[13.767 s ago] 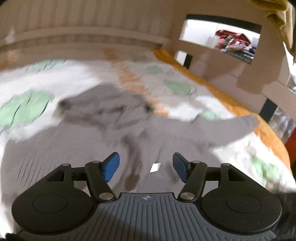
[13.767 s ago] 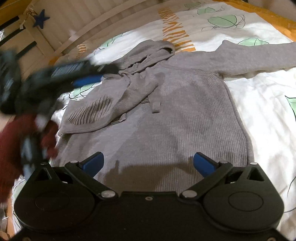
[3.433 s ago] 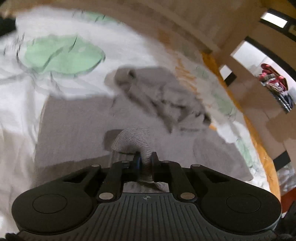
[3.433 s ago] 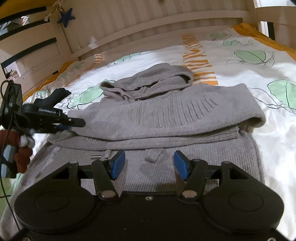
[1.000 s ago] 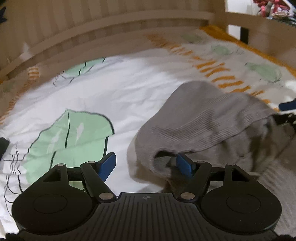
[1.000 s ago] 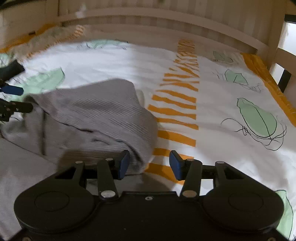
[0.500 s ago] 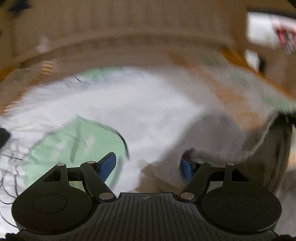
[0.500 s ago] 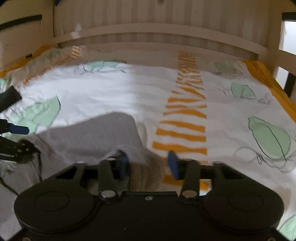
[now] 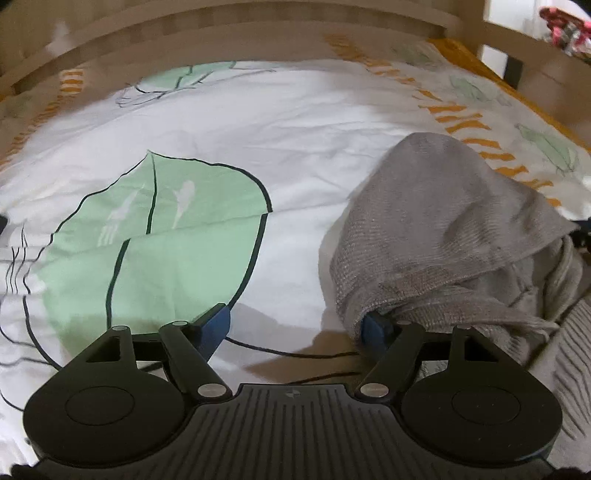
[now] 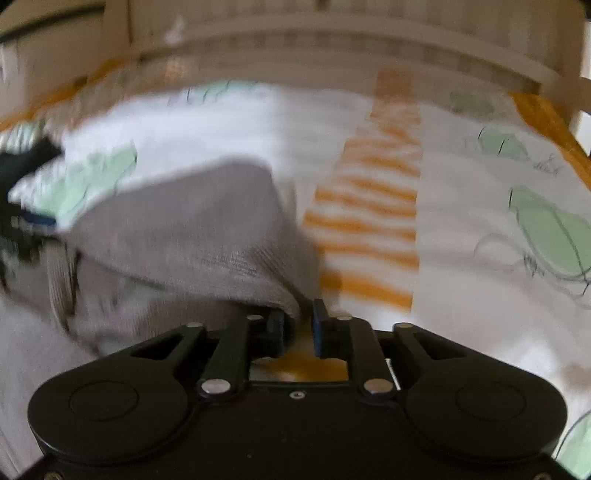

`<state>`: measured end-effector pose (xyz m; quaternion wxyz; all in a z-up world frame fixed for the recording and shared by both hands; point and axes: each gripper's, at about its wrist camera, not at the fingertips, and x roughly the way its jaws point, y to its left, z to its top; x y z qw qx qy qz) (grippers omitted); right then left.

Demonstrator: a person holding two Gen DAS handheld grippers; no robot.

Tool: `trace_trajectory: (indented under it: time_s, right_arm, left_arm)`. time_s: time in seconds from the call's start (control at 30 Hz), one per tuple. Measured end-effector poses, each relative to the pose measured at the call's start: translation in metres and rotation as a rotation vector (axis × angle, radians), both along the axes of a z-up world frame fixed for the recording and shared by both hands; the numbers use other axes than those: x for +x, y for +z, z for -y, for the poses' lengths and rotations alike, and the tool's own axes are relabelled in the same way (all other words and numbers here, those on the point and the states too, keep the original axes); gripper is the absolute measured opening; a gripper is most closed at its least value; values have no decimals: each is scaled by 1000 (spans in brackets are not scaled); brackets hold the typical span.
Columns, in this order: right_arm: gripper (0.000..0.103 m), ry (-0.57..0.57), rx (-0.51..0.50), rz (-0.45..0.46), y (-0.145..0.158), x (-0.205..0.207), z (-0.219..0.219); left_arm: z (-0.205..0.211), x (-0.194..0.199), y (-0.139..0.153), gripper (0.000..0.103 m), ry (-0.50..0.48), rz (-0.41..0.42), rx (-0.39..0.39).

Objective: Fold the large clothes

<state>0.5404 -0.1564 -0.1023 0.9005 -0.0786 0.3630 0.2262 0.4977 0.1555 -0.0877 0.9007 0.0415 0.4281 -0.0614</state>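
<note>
Grey rib-knit hoodie, soft, limp, lying on the bed; its hood is the part up front in both wrist views, humped like a dome w/ the open rim facing me. Left gripper: fingers spread wide, nothing pinched; right-hand pad sits tucked just under the hood's rolled rim, touching knit, left-hand pad over bare sheet on the green leaf print. So from my left fingers the hood lies to the right & slightly ahead. Right gripper: jaws have just been opening after a near-full close; now a narrow gap, the hood's corner edge comes down at the left pad. View is motion-blurred, so can't tell if cloth is between the pads or only beside them; no firm pinch visible. From the right fingers the hood lies left & ahead, orange-striped band of the sheet straight ahead-right. Hood's long axis runs roughly across, between my two hands, each at one end of the rim. Judgement: next step prob. flips the hood down onto the body; both ends need catching, left side must shift right or close on the rim first. Cotton sheet smooth, lightly creased; wooden slatted bed frame behind.
</note>
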Motion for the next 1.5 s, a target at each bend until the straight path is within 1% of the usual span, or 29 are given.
trace_trajectory:
  time_s: [0.03,0.1,0.13,0.2,0.3,0.37,0.4,0.47,0.5,0.57,0.6,0.67,0.77,0.87,0.9,1.0,1.03,1.07,1.1,1.13,1.17,1.2,1.27,1.3,1.33,1.37,1.4,1.47,1.5]
  right_arm:
    - [38,-1,10,0,2,-2,3]
    - [57,-7,26,-16,7,-4,9]
    - [60,-5,28,-20,10,-4,12]
    - [63,14,42,-26,16,-5,19]
    - [64,19,73,-38,22,-9,31]
    - [66,18,111,-46,26,-9,35]
    - [69,17,134,-51,29,-11,37]
    - [69,19,196,-59,34,-9,40]
    - [69,18,227,-65,36,-7,41]
    - [70,6,285,-77,38,-1,41]
    - [70,-2,301,-82,38,2,39]
    - [70,-19,312,-83,38,13,33]
    - [70,-57,328,-99,33,31,24]
    - [70,-103,363,-126,25,49,21]
    - [70,-116,373,-139,21,55,20]
    - [69,-140,365,-171,9,67,18]
    - [69,-141,359,-182,5,69,17]
    - [67,-140,354,-192,1,71,15]
    - [61,-138,351,-200,-2,72,14]
    - [56,-133,347,-207,-4,73,12]
    - [35,-123,342,-214,-6,73,10]
    - [11,-111,334,-214,-5,72,6]
    - [11,-71,296,-169,2,69,-4]
    - [11,-50,276,-130,9,66,-9]
    - [11,-31,276,-91,16,63,-13]
    - [11,-20,288,-59,22,62,-14]
    - [11,-17,305,-32,26,61,-14]
    - [11,-34,311,-22,26,64,-13]
    - [11,-51,284,-35,22,66,-14]
  left_arm:
    - [1,1,4,73,-24,-12,11]
    - [3,-3,12,73,-77,-6,46]
    - [4,-6,16,73,-108,-8,56]
    - [4,-10,21,73,-177,-46,56]
    - [4,-13,24,73,-273,-109,77]
    - [-1,-15,26,73,-326,-139,45]
    - [-5,-16,30,73,-333,-140,-7]
    - [-16,-13,40,73,-318,-111,-154]
    - [-20,-9,44,73,-289,-79,-227]
    - [-22,2,47,74,-216,-40,-322]
    - [-20,10,47,74,-181,-35,-341]
    - [-10,25,42,74,-119,-22,-330]
    - [6,48,28,73,-54,-14,-308]
    - [16,66,13,73,-19,-27,-303]
    - [20,72,6,72,-10,-39,-283]
    - [24,76,-6,68,-16,-82,-253]
    - [24,77,-9,60,-25,-92,-256]
    - [25,76,-12,41,-38,-92,-265]
    - [24,73,-13,27,-51,-80,-285]
    - [22,71,-13,6,-53,-84,-308]
    - [21,69,-12,7,-40,-84,-326]
    - [19,64,-8,6,-23,-58,-327]
    - [17,53,3,6,3,32,-326]
    - [12,46,9,6,25,83,-332]
    - [7,41,11,6,40,114,-346]
    - [3,41,11,7,45,115,-355]
    - [0,41,7,7,53,101,-341]
    - [-2,42,-3,7,87,76,-267]
    - [-4,45,-10,8,108,56,-241]
